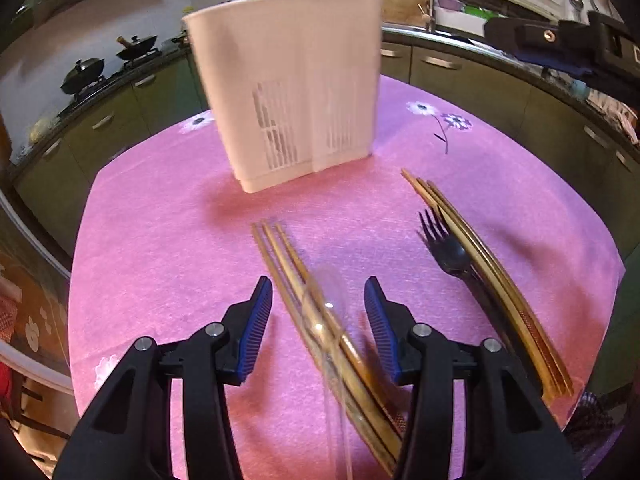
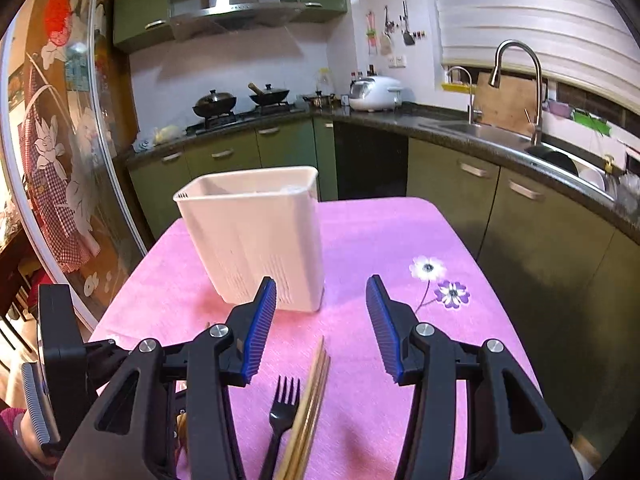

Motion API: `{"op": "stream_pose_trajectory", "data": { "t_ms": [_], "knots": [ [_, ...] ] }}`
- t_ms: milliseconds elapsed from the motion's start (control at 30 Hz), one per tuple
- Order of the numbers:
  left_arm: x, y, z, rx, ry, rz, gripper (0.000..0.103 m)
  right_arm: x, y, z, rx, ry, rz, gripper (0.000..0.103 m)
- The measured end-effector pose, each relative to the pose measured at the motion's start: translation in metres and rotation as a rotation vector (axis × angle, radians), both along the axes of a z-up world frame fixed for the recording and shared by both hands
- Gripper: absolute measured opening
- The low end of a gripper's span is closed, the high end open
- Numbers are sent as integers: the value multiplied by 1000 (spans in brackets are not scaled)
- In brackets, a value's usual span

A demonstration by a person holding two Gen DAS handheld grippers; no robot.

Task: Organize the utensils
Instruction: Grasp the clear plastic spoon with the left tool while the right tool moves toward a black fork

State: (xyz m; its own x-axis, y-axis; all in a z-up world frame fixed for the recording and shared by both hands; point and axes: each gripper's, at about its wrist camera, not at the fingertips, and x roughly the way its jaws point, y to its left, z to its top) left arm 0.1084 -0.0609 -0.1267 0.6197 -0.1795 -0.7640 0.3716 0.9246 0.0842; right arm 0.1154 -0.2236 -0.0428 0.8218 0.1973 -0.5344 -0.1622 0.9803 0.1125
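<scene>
The left gripper point(image 1: 318, 300) has its blue-padded fingers point(image 1: 258, 320) apart, clamped on nothing. Between them, at the lower centre of the left wrist view, lies a bundle of wooden chopsticks point(image 1: 288, 264) with a clear plastic spoon point(image 1: 324, 312) across it; the pads stand clear of both. To the right of that frame a black plastic fork point(image 1: 444, 248) lies against a second set of chopsticks point(image 1: 480, 256), tips pointing toward the upper centre. Beyond them, in the upper middle, a white slotted utensil holder point(image 1: 288, 92) stands upright on the pink cloth-covered surface point(image 1: 160, 220).

The right gripper point(image 2: 320, 312) also has its fingers point(image 2: 262, 328) apart and empty. In the right wrist view the fork point(image 2: 282, 408) and the second chopsticks point(image 2: 312, 392) lie side by side, touching, at the lower centre between and below the pads. The holder point(image 2: 252, 232) stands left of centre just behind the left-hand pad, well apart from the printed flowers point(image 2: 440, 280) on the cloth at right. Green cabinets point(image 2: 540, 220) and a sink tap point(image 2: 520, 80) fill the background.
</scene>
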Motion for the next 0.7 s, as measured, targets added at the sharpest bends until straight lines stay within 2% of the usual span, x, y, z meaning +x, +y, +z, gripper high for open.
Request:
{"op": "stream_pose_trajectory", "data": {
  "t_ms": [33, 100, 167, 300, 467, 600, 700],
  "knots": [
    [1, -3, -2, 3, 7, -9, 46, 2, -2, 0, 0, 3, 0, 47],
    [4, -5, -6, 1, 28, -15, 31, 2, -3, -1, 3, 8, 2, 47],
    [6, -6, -10, 4, 49, -16, 24, 1, -2, -1, 6, 10, 9, 47],
    [7, -3, -9, -10, 52, -10, 24, -3, 6, -3, 8, 22, 30, 55],
    [2, 5, -3, -43, 32, 6, 24, -21, 23, -24, -16, 71, 72, 55],
    [-6, 13, 9, -61, -10, 27, 24, -24, 44, -57, -64, 175, 117, 45],
    [-10, 18, 19, -76, -37, 37, 24, -21, 54, -73, -84, 213, 113, 44]
  ]
}}
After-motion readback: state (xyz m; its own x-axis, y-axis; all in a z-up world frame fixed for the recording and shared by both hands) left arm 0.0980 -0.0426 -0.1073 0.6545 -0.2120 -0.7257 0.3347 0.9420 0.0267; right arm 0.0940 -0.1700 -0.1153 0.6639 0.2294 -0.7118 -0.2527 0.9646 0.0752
